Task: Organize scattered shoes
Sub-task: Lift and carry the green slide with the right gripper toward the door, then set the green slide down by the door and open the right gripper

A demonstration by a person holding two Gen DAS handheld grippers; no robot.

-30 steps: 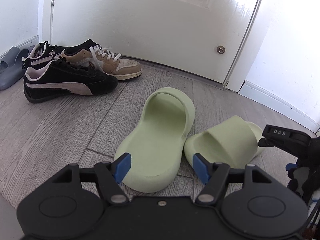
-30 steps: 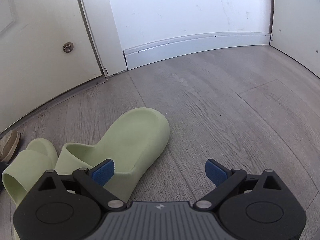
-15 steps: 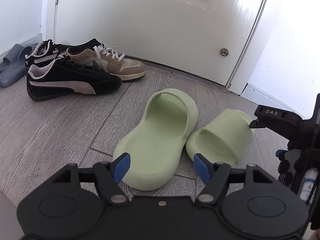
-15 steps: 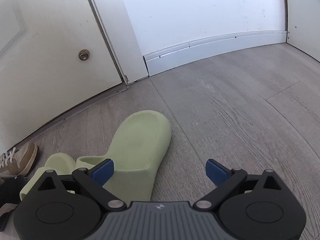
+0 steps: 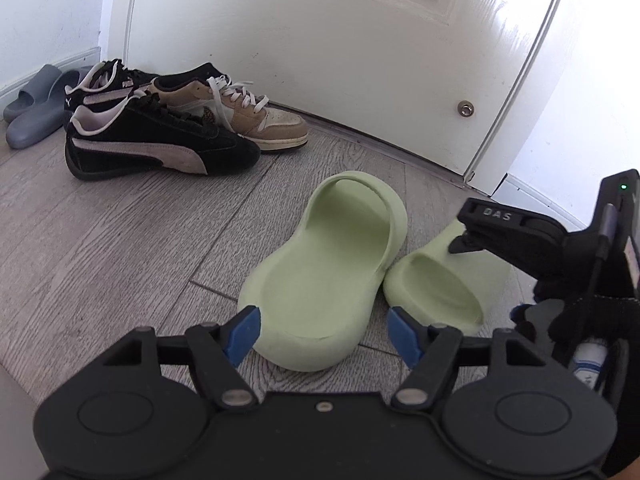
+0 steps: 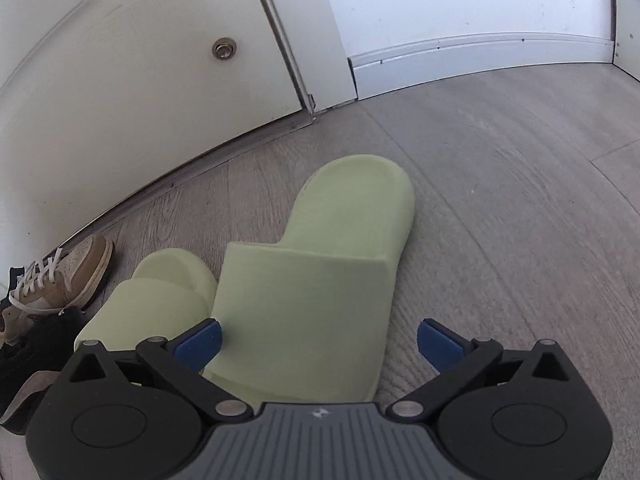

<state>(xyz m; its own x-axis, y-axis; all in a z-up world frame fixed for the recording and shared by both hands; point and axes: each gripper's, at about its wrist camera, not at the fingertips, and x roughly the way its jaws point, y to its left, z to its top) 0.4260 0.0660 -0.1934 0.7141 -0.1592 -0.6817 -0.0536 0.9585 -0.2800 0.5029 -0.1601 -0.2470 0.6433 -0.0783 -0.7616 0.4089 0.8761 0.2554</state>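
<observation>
Green slides are lying on the grey plank floor [image 6: 500, 168] right ahead of both tools, side by side and touching. One slide [image 5: 320, 276] is sitting just beyond the left gripper [image 5: 324, 330], its heel end nearest the blue fingertips [image 5: 242, 330] and its long axis running away from the tool, leaning a little to the right, toe toward the white door [image 5: 340, 40]. This gripper is standing wide open, its jaws spread about as wide as the heel and gripping nothing. The other slide [image 6: 316, 272] is lying straight ahead of the right gripper [image 6: 318, 342], strap side nearest the tool, long axis running forward and slightly right, toe toward the skirting board [image 6: 480, 56]. That gripper is also gaping wide, its jaws straddling the near end of the slide without closing on it; whether the left pad [image 6: 198, 340] is touching the foam is hard to tell. In the left view the right tool is hovering over that slide's strap. Further off, ahead and to the left of the left gripper, black trainers [image 5: 156, 148], a tan sneaker [image 5: 236, 116] and grey slides [image 5: 36, 108] are sitting in a cluster by the door, their long axes lying roughly across the view, the sneaker's and the front trainer's toes pointing right.
</observation>
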